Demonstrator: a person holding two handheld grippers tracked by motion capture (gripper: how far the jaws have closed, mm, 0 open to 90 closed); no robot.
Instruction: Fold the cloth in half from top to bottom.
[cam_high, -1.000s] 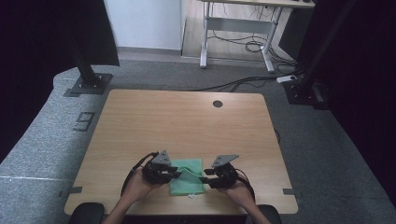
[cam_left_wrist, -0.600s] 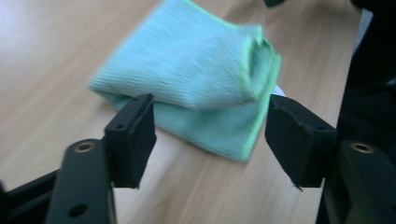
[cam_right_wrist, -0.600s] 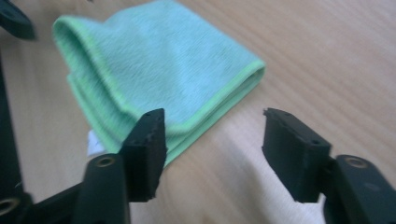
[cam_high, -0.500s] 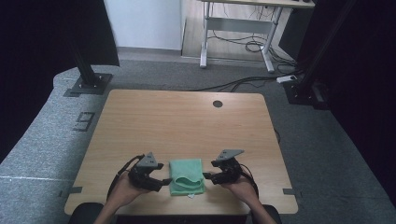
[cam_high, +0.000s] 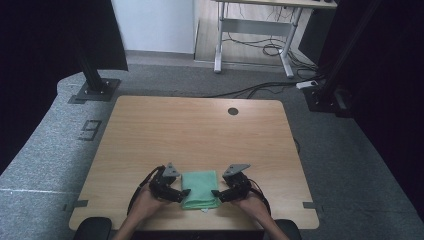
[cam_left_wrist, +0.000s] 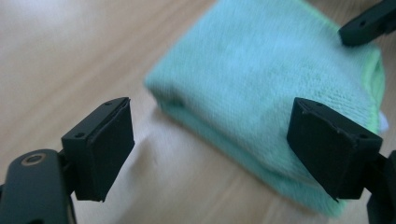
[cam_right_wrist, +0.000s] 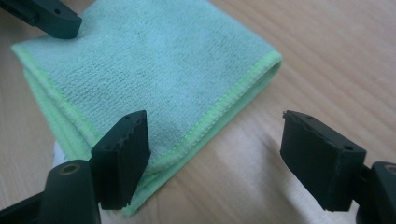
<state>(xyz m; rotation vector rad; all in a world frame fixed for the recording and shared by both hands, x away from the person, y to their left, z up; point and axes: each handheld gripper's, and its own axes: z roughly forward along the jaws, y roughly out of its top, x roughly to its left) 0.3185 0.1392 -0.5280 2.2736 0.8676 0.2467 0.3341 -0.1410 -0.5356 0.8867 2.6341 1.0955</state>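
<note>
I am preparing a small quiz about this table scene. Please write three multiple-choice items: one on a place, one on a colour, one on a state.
1. Where on the table does the folded cloth lie?
A. near the edge closest to the person
B. beside the round hole at the far edge
C. at the far left corner

2. What colour is the cloth?
A. red
B. light green
C. dark blue

3. How do the left hand-held gripper and the right hand-held gripper stand?
A. both clamped on the cloth
B. both open, nothing pinched
C. one lifts the cloth

Answers: 1 A, the high view shows it between the two hands at the near edge. 2 B, both gripper views show it mint green. 3 B, each pair of jaws stands wide apart and the cloth lies flat.
</note>
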